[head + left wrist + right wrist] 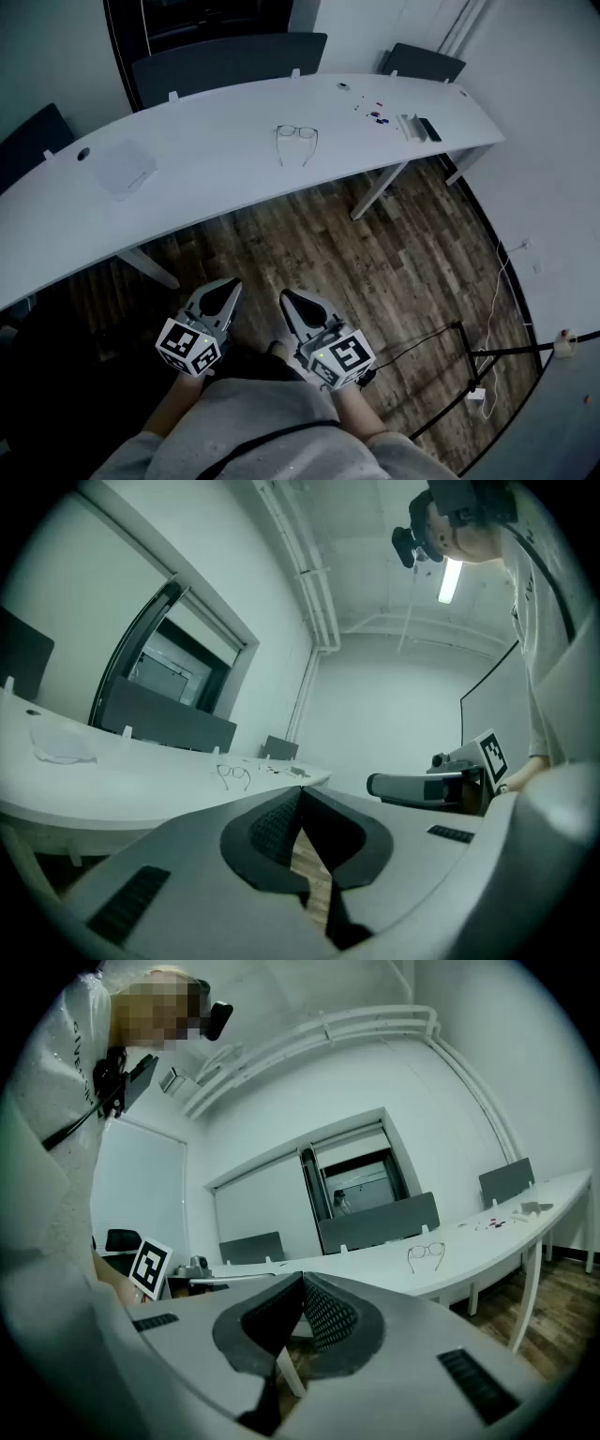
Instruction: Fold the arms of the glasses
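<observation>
Both tools have jaws pressed together with nothing in them. Left tool (228, 289) and right tool (291, 300) are parked side by side low at my waist, over the wood floor (375, 253), well short of the bench (187, 187). Glasses (297, 137) lie mid-bench, lenses away from me, both arms unfolded and pointing my way. That probably suits one tool per arm. Folding not started; approach comes first.

We wear a light grey top (253, 412) with a thin black cord (272, 437) across it. Our left gripper (231, 282) and right gripper (285, 293) are grey with black inside the jaws. Each has a cube (189, 347) with black-and-white squares.
</observation>
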Demonstrator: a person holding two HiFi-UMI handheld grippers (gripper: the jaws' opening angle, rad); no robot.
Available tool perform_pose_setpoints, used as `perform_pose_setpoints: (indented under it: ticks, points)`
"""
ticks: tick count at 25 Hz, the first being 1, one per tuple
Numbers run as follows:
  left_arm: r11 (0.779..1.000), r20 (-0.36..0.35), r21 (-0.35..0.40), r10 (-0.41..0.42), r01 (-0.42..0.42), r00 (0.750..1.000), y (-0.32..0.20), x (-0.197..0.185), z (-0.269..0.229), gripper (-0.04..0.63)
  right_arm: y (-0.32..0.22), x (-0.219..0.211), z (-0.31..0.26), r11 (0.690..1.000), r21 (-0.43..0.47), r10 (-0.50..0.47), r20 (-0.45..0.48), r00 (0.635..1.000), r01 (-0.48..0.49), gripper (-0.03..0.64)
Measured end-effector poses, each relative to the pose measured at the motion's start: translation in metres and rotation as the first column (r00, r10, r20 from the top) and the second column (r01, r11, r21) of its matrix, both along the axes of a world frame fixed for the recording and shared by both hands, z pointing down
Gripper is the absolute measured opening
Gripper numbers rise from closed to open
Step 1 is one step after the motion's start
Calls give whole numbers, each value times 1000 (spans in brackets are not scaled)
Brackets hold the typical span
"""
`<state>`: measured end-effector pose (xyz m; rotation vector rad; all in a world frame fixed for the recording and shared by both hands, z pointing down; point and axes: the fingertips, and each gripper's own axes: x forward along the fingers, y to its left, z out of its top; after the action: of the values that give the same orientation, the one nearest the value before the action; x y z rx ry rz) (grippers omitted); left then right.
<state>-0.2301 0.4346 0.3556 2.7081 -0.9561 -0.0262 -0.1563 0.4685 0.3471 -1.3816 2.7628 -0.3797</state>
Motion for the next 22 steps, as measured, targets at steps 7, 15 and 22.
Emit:
perform_pose_setpoints:
  ticks: [7,15,22]
  points:
    - [1000,-15,2,-17,17,1000,-22,16,0,15,-20,8,2,1000,6,-31,-7,1000,31,18]
    - [1000,-25,16,-18,19,1000,-51,57,0,15,-46,40,5,998,21,-62,-35,997,62,18]
    - [999,-45,30,-38,39,998,-70,91,3,17,-64,72,12,996,29,-85,-24,996,85,20]
